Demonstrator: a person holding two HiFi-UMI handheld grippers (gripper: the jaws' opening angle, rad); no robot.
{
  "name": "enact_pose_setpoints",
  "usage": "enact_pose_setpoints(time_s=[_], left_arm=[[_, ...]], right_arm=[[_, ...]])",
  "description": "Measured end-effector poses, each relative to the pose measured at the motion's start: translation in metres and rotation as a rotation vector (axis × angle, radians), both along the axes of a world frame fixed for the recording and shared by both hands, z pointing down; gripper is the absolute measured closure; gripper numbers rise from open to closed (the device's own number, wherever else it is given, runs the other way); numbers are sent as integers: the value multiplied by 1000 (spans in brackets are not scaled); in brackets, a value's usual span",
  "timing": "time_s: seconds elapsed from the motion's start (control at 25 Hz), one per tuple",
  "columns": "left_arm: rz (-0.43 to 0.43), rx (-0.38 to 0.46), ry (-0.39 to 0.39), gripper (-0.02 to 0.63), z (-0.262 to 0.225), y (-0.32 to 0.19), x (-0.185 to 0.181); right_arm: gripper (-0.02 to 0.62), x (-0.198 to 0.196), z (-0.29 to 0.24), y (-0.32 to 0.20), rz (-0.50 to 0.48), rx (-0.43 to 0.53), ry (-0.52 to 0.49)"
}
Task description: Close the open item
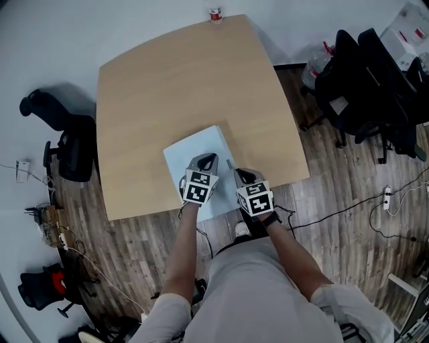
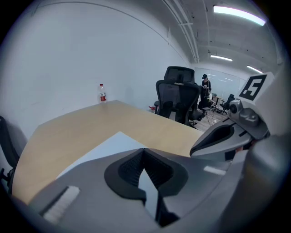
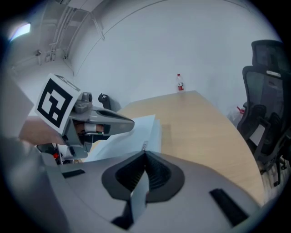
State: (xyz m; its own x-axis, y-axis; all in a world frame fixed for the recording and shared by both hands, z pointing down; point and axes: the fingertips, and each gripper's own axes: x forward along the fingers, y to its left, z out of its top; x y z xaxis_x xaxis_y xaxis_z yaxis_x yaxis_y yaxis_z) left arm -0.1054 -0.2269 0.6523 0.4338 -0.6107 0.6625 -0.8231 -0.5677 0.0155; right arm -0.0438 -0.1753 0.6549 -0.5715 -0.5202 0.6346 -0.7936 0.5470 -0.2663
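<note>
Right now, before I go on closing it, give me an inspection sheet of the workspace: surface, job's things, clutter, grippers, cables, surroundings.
Surface: wooden table, light top, nothing spilled seen.
Job's things: pale folder at the table's near edge; in the right gripper view its top sheet seems raised off the layer below.
Clutter: one small bottle, upright at the far edge, apart from the folder.
Grippers: left gripper and right gripper side by side at the folder's near side, each with jaws closed on a thin pale sheet.
Cables: nothing seen on the table; cables run over the wood floor to the right.
Surroundings: black office chairs right of the table.
</note>
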Motion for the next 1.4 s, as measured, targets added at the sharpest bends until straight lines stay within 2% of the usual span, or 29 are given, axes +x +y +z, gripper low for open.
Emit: enact_pose_setpoints(time_s=[0.6, 0.92, 1.16, 1.4], left_arm=[[12, -86, 5, 597, 38, -9, 8], [22, -108, -2, 597, 49, -8, 11], [38, -122, -55, 597, 62, -5, 12], [40, -125, -38, 597, 64, -7, 13]], right_arm=[[584, -6, 26, 0, -44, -58, 8], [584, -9, 38, 3, -65, -84, 45], [584, -9, 41, 2, -77, -92, 47], [584, -8, 44, 1, -77, -95, 57]])
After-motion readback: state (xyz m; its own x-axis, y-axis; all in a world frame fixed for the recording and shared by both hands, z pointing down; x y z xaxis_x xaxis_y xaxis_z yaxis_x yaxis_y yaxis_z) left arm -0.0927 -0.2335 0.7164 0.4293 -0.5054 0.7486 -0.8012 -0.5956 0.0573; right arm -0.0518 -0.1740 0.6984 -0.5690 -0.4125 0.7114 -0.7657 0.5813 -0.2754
